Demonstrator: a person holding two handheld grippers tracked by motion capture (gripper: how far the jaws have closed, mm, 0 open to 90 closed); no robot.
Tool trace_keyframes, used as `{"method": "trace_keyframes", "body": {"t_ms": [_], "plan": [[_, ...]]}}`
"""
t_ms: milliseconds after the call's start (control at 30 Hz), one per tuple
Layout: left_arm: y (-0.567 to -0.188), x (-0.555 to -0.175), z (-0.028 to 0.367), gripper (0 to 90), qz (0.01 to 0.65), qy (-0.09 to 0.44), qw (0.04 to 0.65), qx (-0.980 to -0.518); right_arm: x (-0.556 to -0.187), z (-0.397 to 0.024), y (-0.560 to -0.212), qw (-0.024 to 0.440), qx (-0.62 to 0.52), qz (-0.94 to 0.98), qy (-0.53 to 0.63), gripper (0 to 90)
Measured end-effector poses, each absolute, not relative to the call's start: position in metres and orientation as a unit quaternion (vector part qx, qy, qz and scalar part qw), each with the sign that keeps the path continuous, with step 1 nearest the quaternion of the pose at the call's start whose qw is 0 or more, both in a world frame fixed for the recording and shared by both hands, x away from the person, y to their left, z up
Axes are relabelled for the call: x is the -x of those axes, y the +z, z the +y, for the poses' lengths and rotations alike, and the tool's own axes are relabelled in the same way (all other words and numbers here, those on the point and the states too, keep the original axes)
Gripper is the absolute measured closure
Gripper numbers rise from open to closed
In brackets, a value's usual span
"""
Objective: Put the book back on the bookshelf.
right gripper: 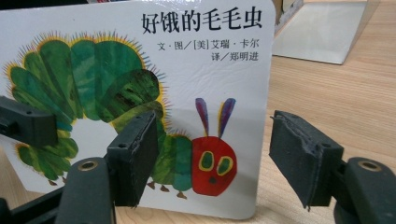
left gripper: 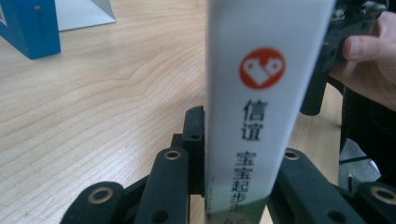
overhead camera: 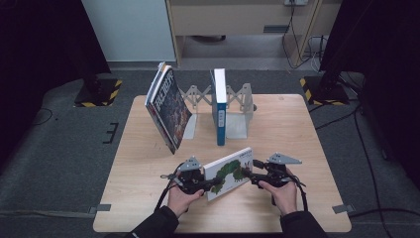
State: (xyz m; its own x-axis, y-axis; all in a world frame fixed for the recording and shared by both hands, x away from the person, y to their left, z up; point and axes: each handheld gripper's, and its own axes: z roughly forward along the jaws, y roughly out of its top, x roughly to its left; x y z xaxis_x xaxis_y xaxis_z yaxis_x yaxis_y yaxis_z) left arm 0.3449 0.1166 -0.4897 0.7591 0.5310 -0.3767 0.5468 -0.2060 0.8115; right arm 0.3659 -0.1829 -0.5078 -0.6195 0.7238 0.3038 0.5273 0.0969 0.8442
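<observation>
leaning at the table's far left, a dark book (overhead camera: 168,106) rests against a metal rack (overhead camera: 236,106) that holds an upright blue book (overhead camera: 219,104). at the near edge the left gripper (overhead camera: 210,186) pinches the spine of the caterpillar book (overhead camera: 230,171); the right gripper (overhead camera: 252,178) stands spread, one pad before its cover.

Light wood table (overhead camera: 297,129) centre frame on grey carpet floor (overhead camera: 64,163). Pale wall panel (overhead camera: 129,29) upper left, wooden cabinet (overhead camera: 237,17) top centre, black-and-yellow-striped stand bases (overhead camera: 96,91) either side. Dim lighting.
</observation>
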Motion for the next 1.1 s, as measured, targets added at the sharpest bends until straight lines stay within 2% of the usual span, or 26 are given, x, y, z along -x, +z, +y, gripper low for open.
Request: {"method": "trace_keyframes", "body": {"t_ms": [867, 1100], "plan": [[-0.458, -0.348, 0.13, 74.2, 0.39, -0.005, 0.532, -0.752, -0.369, -0.208, -0.506, 0.127, -0.465, 0.727, 0.488, 34.7], [-0.439, -0.354, 0.133, 74.2, 0.389, 0.013, 0.547, -0.741, -0.37, -0.216, -0.507, 0.135, -0.476, 0.728, 0.474, 34.9]]}}
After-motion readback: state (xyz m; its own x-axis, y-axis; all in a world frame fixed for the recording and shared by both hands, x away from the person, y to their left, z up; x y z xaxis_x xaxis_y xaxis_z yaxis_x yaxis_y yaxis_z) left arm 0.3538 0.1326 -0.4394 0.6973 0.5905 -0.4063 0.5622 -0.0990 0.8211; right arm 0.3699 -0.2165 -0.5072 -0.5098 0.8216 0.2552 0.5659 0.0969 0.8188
